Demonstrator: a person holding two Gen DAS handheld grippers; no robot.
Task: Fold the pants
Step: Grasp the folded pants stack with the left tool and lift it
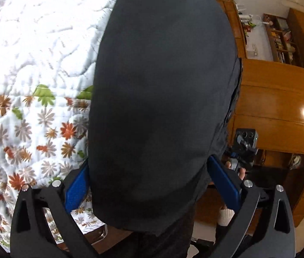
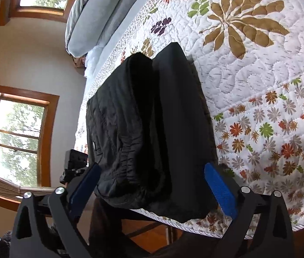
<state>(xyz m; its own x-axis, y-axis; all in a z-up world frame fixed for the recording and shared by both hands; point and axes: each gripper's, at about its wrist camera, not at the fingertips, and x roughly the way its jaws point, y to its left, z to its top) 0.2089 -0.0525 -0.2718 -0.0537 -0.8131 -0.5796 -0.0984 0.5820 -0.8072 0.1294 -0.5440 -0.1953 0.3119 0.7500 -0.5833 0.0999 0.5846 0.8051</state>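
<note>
The black pants (image 1: 162, 107) lie on the flowered quilt (image 1: 33, 64) of a bed, near its edge. In the left wrist view my left gripper (image 1: 149, 185) is open, its blue pads (image 1: 76, 187) either side of a smooth fold of the pants. In the right wrist view the pants (image 2: 152, 124) show a gathered elastic waistband on the left and a smooth folded leg on the right. My right gripper (image 2: 154, 185) is open, its blue pads (image 2: 220, 189) straddling the near end of the pants at the bed's edge.
The quilt (image 2: 259, 64) spreads wide to the right of the pants. Grey pillows (image 2: 96, 15) lie at the bed's head. Windows (image 2: 16, 133) stand on the left wall. Wooden cabinets (image 1: 281, 99) and shelves stand beyond the bed. The other gripper's body (image 1: 244, 146) shows past the pants.
</note>
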